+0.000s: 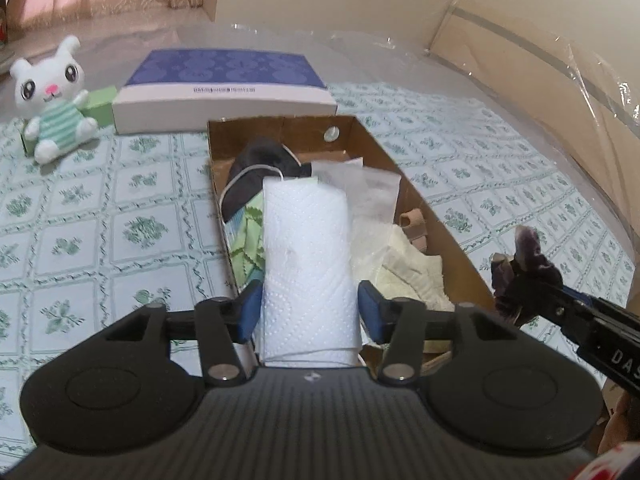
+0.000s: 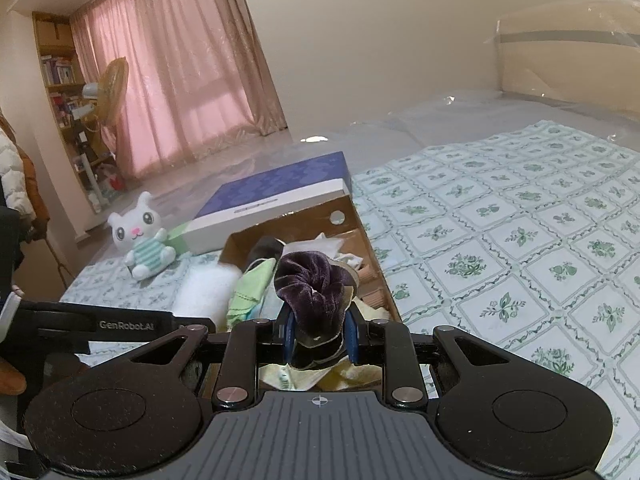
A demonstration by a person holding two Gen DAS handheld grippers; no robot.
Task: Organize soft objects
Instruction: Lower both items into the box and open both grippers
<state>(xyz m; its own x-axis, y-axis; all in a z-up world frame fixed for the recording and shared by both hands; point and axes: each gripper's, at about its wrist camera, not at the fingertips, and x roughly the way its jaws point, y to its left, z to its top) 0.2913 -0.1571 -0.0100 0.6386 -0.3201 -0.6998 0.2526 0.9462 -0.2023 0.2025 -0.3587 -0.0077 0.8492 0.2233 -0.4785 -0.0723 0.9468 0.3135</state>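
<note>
An open brown cardboard box (image 1: 440, 216) lay on a bed spread with a green-flowered quilt (image 1: 100, 220), and everything else sat around it. Inside the box were a dark cloth with a white cord (image 1: 260, 168) at the far end, a green zigzag-edged cloth (image 1: 248, 236) along its left wall, clear plastic packets (image 1: 372, 188) and a cream cloth (image 1: 408, 272) toward its right wall.

The left gripper (image 1: 308, 312) hung over the near end of the box with a folded white paper towel (image 1: 308, 248) between its blue pads. The jaws stood about half open; the left pad lay at the towel's edge and a slim gap showed beside the right pad, so the towel looked loose between them, its far end resting on the things in the box. On this gripper's side, seen from the right wrist, ran white lettering reading "GenRobot.AI".

The right gripper (image 2: 318, 336) was at the near right corner of the box, its jaws narrowed and clamped on a dark purple velvet scrunchie (image 2: 312, 284). Its arm bore the letters "DAS", the rest cut off.

Just beyond the far end of the box lay a flat white carton with a blue patterned lid (image 1: 224, 88); a line of small print ran along its side, too blurred to read. Left of that carton sat a white plush bunny (image 1: 52, 100) in a green-striped top, leaning against a green block (image 1: 100, 106).
</note>
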